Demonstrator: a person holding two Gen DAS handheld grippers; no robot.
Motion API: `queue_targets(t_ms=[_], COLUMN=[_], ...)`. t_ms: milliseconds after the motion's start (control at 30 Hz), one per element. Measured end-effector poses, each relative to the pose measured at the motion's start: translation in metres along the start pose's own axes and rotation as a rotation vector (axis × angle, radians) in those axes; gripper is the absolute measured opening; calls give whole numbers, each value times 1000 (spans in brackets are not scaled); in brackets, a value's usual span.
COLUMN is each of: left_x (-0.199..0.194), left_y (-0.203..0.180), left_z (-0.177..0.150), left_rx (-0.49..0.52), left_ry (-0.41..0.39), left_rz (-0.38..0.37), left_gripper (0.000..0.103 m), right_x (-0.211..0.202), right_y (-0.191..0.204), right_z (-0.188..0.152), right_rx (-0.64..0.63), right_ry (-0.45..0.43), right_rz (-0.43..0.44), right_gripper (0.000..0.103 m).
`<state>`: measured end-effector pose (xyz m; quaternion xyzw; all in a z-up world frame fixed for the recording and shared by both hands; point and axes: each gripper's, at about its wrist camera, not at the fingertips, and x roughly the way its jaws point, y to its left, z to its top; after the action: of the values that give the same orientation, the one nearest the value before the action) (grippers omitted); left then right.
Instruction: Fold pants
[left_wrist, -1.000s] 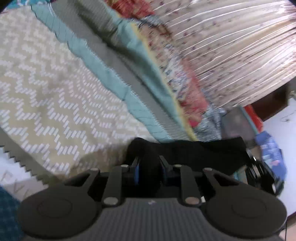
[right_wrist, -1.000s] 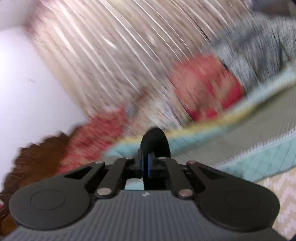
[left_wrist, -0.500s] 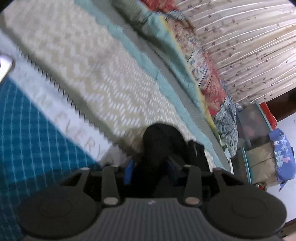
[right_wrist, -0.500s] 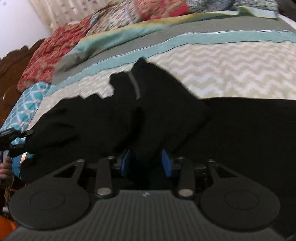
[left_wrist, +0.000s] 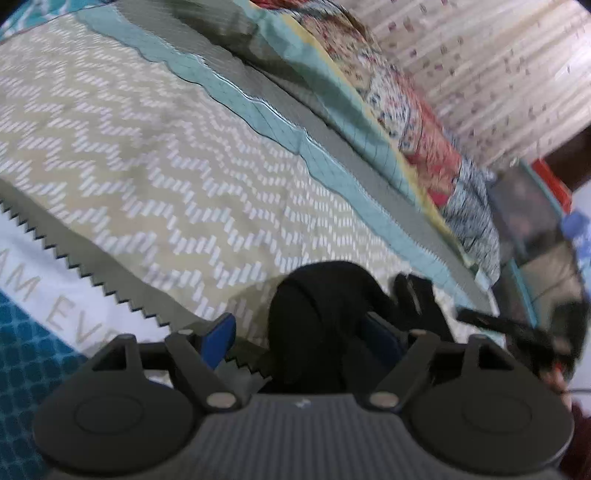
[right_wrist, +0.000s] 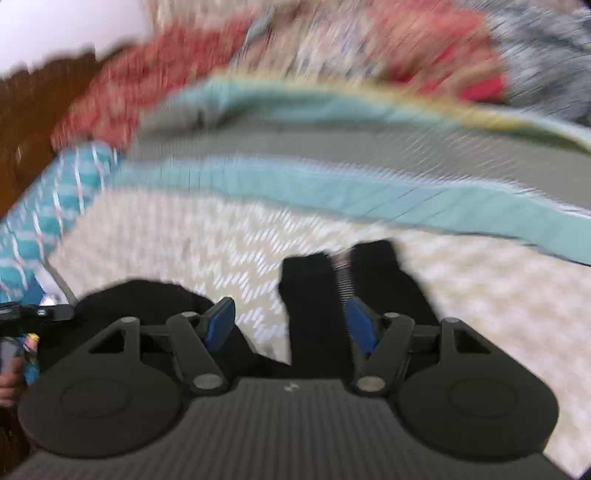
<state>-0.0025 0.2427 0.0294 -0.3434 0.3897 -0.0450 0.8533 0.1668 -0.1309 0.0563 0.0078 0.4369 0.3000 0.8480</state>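
The black pants (left_wrist: 317, 317) lie bunched on the chevron-patterned bedspread (left_wrist: 155, 162). In the left wrist view my left gripper (left_wrist: 299, 332) is open, its blue pads spread wide, with a hump of black cloth standing between them. In the right wrist view my right gripper (right_wrist: 291, 325) is also open, and a fold of the pants (right_wrist: 317, 291) rises between its pads, nearer the right pad. More black cloth (right_wrist: 147, 295) lies to the left. The right wrist view is motion-blurred.
Teal and grey quilt bands (left_wrist: 332, 147) and floral pillows (left_wrist: 417, 122) run along the far side of the bed. A striped curtain (left_wrist: 498, 66) hangs behind. Boxes and bags (left_wrist: 535, 221) stand at right. A wooden headboard (right_wrist: 37, 122) is at left in the right wrist view.
Both grippers were shut on the black pants half a second ago; both have opened and let the cloth go. The pants now rest on the bedspread.
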Motion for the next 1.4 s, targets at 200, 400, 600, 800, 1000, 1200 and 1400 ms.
queue_targets(t_ms=[200,400,600,800,1000,1200,1400], left_x=[12,-22,-30,25,71,22,53], left_y=[-24,-24,-12,-19,-30,-34,-46], left_z=[5,23,41,49,48,69,90], left_rx=[138,89,-20,-19,59,107,238], left_ry=[35,-131,-231,-192,-56,-142,-50], left_rz=[15,-33,-52,-42,153,138,109], left_gripper=[11,10,10,12,31,71,77], right_x=[68,-69,-255,-293,-197,-180,-186], right_y=[4,-81,-190,-247,-287,-295,-300], right_z=[-6,-1,-40,-66,-94,-114,-104], right_rx=[-82,264,641,772,870,941,934], right_ry=[145,-239,-738,-811,-552,-563,-576], right_rz=[-156,-136,-367,-539,-640,-609,-583], right_gripper=[11,8,8,8,9,9,9])
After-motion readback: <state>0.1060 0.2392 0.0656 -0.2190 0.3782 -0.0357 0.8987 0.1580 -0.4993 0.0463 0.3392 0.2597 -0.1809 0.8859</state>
